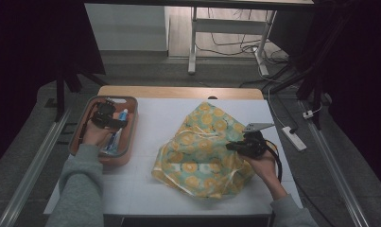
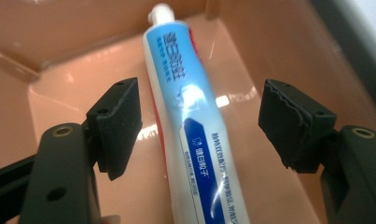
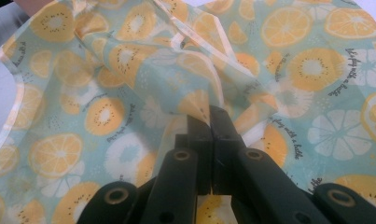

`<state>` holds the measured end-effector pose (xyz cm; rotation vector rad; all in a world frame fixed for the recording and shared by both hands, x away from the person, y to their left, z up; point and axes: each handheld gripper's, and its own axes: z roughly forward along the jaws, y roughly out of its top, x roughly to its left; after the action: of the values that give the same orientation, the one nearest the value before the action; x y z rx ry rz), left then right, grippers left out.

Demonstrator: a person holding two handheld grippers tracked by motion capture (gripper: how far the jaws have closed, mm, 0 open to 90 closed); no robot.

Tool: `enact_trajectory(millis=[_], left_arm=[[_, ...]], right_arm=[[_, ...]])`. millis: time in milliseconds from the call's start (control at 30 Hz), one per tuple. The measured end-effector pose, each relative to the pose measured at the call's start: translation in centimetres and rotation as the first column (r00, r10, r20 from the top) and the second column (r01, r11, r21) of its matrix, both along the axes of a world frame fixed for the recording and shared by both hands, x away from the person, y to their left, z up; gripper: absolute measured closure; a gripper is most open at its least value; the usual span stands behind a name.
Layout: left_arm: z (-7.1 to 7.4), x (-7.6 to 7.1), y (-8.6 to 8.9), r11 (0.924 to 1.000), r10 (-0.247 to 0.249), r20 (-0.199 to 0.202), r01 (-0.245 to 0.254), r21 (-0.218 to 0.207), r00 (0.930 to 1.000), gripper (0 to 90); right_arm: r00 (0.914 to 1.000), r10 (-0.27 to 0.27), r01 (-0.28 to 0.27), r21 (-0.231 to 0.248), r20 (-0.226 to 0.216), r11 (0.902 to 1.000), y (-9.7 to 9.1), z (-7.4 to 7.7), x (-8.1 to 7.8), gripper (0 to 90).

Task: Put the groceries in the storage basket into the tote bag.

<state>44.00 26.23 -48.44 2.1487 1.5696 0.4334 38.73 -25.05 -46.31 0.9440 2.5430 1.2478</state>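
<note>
In the salmon-pink plastic tray at nine o'clock on the white surface lies the blue-and-white toothpaste tube, cap end pointing to twelve o'clock in the left gripper view. The left tool is poised right over it, jaws wide apart, one on each side of the tube's middle and neither touching it. My read: it's a light, soft-walled tube with a glossy, slippery skin, so the best hold is across the fuller mid-body, squeezed gently. The tray walls stand close at three and nine o'clock, leaving little room sideways; straight up looks like the free way out. Over at three o'clock, the right tool is clamped shut on a fold of the floppy teal fabric bag printed with orange slices, pinching its rim upward. That cloth will sag and shift, so the mouth needs holding wide. Between tray and bag, bare surface gives an open lane.
</note>
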Motion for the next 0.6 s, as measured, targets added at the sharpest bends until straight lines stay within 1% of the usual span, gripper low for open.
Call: enact_trajectory(millis=[67, 133, 200, 300, 433, 500, 533, 600], left_arm=[[-0.2, 0.1, 0.0, 1.0, 0.004, -0.009, -0.004, 0.002, 0.9999, 30.2], [-0.4, 0.3, -0.1, 1.0, -0.002, -0.026, 0.002, -0.008, 0.9996, 30.1], [-0.7, 0.4, -0.1, 1.0, -0.001, -0.05, 0.001, 0.008, 0.9987, 29.3], [-1.4, 0.7, 0.0, 1.0, -0.001, -0.089, 0.002, 0.01, 0.996, 28.8], [-2.0, 0.9, 0.0, 0.9999, 0.0, -0.117, 0.001, 0.014, 0.9931, 28.9], [-2.0, 1.0, 0.0, 0.9997, 0.015, -0.124, -0.012, 0.022, 0.9922, 33.7], [-2.1, 1.0, 0.1, 0.9995, 0.023, -0.125, -0.02, 0.024, 0.9919, 33.7], [-2.2, 1.1, 0.2, 0.9993, 0.032, -0.136, -0.029, 0.025, 0.9902, 37.6]], right_arm=[[1.0, 0.0, 0.0, 0.0, 0.001, 1.0, 0.0, 0.1, 0.0, 88.5], [1.0, -0.002, 0.002, 0.001, 0.001, 1.0, -0.1, 0.1, 0.0, 88.5], [1.0, -0.003, 0.003, 0.001, 0.001, 1.0, -0.1, 0.1, -0.1, 88.5], [1.0, -0.002, 0.002, 0.0, 0.003, 1.0, -0.1, 0.1, -0.1, 88.5], [1.0, -0.002, 0.002, -0.002, 0.0, 1.0, -0.1, 0.1, -0.1, 88.5], [1.0, -0.003, 0.003, -0.003, 0.001, 1.0, -0.1, 0.0, 0.0, 88.5], [1.0, -0.003, 0.003, -0.003, 0.001, 1.0, -0.1, 0.0, 0.0, 88.5], [1.0, -0.003, 0.003, -0.003, 0.002, 1.0, -0.1, 0.1, -0.1, 88.4]])
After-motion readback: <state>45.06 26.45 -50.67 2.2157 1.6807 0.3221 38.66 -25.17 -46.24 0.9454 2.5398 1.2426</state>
